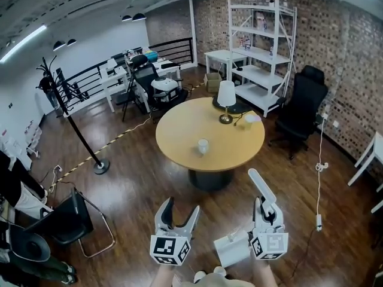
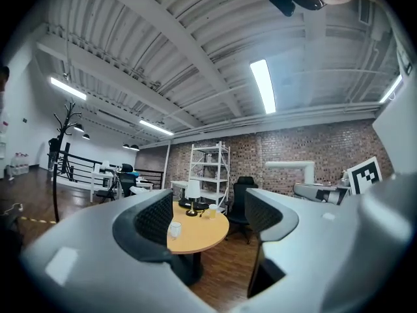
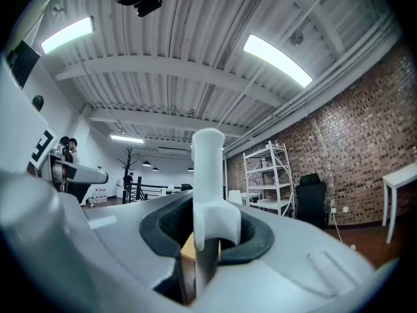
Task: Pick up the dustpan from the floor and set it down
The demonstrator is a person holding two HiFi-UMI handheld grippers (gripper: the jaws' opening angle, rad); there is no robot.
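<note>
The white dustpan (image 1: 232, 249) hangs off the floor in my right gripper (image 1: 267, 207), which is shut on its long handle (image 1: 261, 186). The handle sticks up and forward past the jaws, and the pan hangs below, between the two grippers. In the right gripper view the handle (image 3: 208, 168) stands upright, clamped between the dark pads (image 3: 251, 237) of the right gripper (image 3: 207, 232). My left gripper (image 1: 181, 210) is held beside it at the left, open with nothing between its jaws. The left gripper view shows the left gripper (image 2: 208, 217) pointing level at the table, its gap bare.
A round wooden table (image 1: 179, 130) stands ahead with a lamp (image 1: 225, 98) and a cup (image 1: 203, 145) on it. A black office chair (image 1: 302, 109) and white shelving (image 1: 260, 46) are at the right back. A coat stand (image 1: 72, 121) and a folding chair (image 1: 69, 220) are at the left.
</note>
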